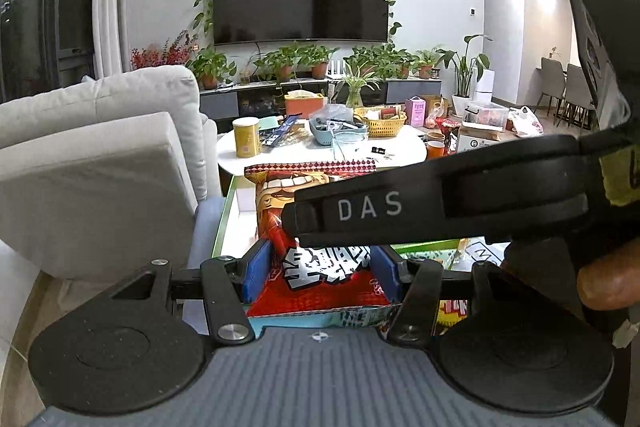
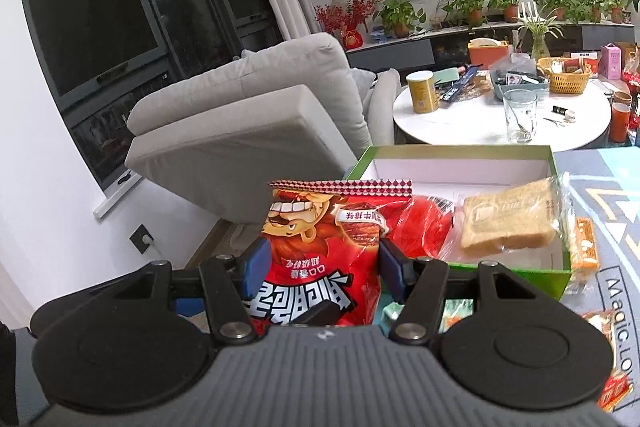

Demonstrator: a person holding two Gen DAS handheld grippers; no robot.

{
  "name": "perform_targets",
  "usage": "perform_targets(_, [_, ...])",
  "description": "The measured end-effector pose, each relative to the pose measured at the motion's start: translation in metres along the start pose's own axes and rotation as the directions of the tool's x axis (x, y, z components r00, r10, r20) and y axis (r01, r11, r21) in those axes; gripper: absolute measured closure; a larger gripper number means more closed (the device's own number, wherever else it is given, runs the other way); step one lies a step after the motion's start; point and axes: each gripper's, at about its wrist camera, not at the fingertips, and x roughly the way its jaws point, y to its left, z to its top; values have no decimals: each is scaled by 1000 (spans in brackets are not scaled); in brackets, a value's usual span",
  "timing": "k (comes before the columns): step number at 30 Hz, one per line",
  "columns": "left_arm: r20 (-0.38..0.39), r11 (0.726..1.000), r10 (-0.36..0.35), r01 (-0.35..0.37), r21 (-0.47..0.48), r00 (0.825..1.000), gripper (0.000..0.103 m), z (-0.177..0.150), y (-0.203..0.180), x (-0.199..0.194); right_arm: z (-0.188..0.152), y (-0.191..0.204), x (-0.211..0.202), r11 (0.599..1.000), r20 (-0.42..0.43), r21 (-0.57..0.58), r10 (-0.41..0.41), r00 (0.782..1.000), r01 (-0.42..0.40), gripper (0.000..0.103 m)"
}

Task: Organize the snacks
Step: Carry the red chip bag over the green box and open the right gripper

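A red snack bag (image 2: 320, 247) with a cartoon face stands upright between the blue pads of my right gripper (image 2: 320, 269), which is shut on it, in front of the green box (image 2: 560, 279). The same bag (image 1: 320, 267) sits between the blue pads of my left gripper (image 1: 318, 273), which looks shut on its lower part. The right gripper's black body (image 1: 440, 203) crosses the left wrist view above the bag. The box holds a wrapped bread slice (image 2: 508, 219) and a red packet (image 2: 424, 223).
A grey sofa (image 2: 256, 115) stands to the left. A white round table (image 2: 500, 131) behind the box carries a glass (image 2: 519, 119), a yellow can (image 2: 420, 91), a yellow basket (image 2: 564, 75) and clutter. Loose snack packs (image 2: 586, 243) lie on the patterned mat right of the box.
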Motion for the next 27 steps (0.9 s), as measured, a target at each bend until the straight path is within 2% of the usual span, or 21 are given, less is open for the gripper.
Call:
perform_targets(13, [14,999,-9,9,36,1000,52,19,-7,38,21,-28,23,1000,17,23,-3,1000,3,62])
perform_targets(20, [28,998,13,-14,55,1000,52,40,-5,71,41,-43,43,1000,33,21,2,999,-3,62])
perform_targets(27, [35,998,28,-30,55,999,52,50,5,110,57,-61,73,998,8,58,15,1000,-15,62])
